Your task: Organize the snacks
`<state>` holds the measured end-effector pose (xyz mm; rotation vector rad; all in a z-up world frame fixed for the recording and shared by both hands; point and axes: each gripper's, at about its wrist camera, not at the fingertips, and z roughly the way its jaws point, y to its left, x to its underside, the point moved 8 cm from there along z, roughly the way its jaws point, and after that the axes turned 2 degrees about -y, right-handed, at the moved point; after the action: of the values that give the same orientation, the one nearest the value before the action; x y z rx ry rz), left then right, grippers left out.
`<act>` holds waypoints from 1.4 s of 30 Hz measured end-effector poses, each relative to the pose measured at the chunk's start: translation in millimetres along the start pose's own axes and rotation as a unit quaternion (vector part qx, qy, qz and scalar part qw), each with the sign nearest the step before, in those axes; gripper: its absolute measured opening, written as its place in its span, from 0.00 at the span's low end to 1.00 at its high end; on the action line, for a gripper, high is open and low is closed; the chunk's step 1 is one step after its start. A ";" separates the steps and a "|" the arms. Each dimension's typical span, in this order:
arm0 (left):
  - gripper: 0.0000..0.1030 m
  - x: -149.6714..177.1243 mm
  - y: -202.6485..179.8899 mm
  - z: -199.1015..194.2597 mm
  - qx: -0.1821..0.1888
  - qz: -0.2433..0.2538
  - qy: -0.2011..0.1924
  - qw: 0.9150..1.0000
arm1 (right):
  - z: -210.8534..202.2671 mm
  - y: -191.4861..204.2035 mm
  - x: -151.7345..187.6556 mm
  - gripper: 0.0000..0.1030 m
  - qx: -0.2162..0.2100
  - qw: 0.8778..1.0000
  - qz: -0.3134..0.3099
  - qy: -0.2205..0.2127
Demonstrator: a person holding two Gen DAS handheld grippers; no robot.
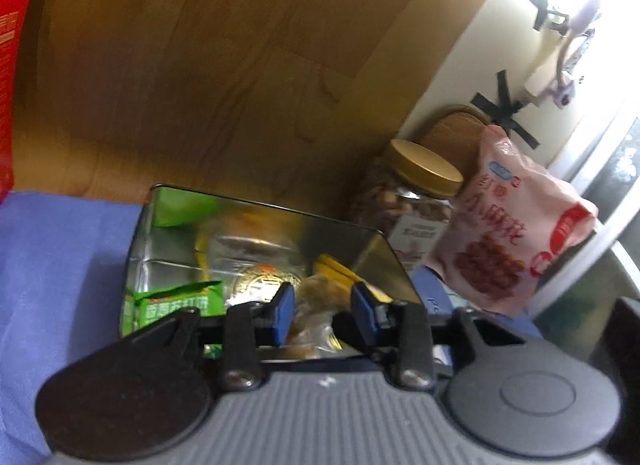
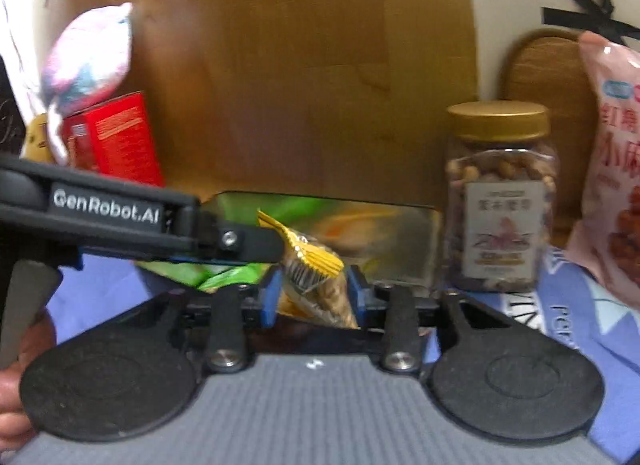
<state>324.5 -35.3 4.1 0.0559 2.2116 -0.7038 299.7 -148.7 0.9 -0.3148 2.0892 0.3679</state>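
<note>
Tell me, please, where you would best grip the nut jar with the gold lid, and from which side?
I would grip the jar around its clear body just under the gold lid, coming level from the front. It stands upright; the tin crowds its left and the pink bag its right, so the jaws would have little room.

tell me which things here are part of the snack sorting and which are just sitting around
Part of the job:
- metal tin
- gold-ended snack packet between the right gripper pads
- green cracker packet in the tin
- nut jar
- pink snack bag
- red box

Just lying about:
- blue cloth
- wooden board
- black tape on the wall
</note>
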 end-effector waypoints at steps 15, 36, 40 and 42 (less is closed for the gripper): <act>0.48 62.0 -12.0 -123.3 -0.066 0.040 -0.075 0.994 | -66.4 30.8 27.4 0.58 0.054 0.996 -0.075 0.006; 0.50 134.5 29.5 -173.4 -0.306 0.116 -0.043 0.944 | -140.5 56.9 123.2 0.64 -0.027 0.998 0.052 0.011; 0.55 116.1 50.7 -196.2 -0.369 0.120 -0.076 0.919 | -139.4 53.5 125.3 0.64 -0.021 0.998 0.061 0.006; 0.55 107.8 60.9 -206.9 -0.389 0.115 -0.086 0.910 | -139.5 52.6 127.0 0.65 -0.023 0.997 0.071 0.006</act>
<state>125.3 100.6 8.3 -0.1440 2.1144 0.3199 107.1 -163.1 -31.5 -0.1970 2.1236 0.5012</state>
